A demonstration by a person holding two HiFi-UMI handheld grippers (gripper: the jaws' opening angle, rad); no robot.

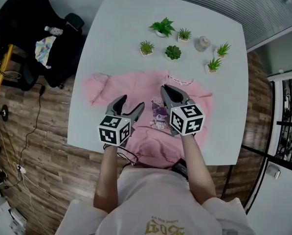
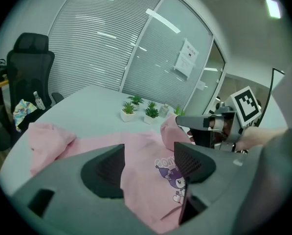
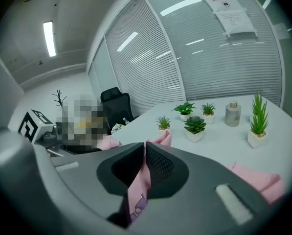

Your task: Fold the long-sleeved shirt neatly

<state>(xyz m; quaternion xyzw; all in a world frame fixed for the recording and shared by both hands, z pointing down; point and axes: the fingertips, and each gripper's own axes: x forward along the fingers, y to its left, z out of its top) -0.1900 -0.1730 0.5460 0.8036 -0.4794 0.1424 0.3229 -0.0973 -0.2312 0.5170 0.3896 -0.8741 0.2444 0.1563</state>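
Right tongs (image 3: 144,146): jaws were shut tight on a pinch of pink cloth, a raised fold of the long-sleeved shirt (image 1: 141,87), just right of its cartoon print (image 1: 159,116).
Left tongs (image 2: 148,160): jaws stood wide apart with nothing between the pads, hovering over the shirt body just left of the print.
Shirt: lay front-up on the white table (image 1: 126,28), collar toward the far side, hem draped over the near edge by the person.
Long axis: ran left to right across the table, sleeve to sleeve, crosswise to both tongs, which pointed far.
Left sleeve (image 1: 98,84): sat bunched at the far left, left of and beyond the open tongs, so the left hand was plainly the nearer one.
Coming move: as I judged it, the held fold had to travel left across the body.
Beyond: small potted plants (image 1: 173,52) stood well apart at the far side.
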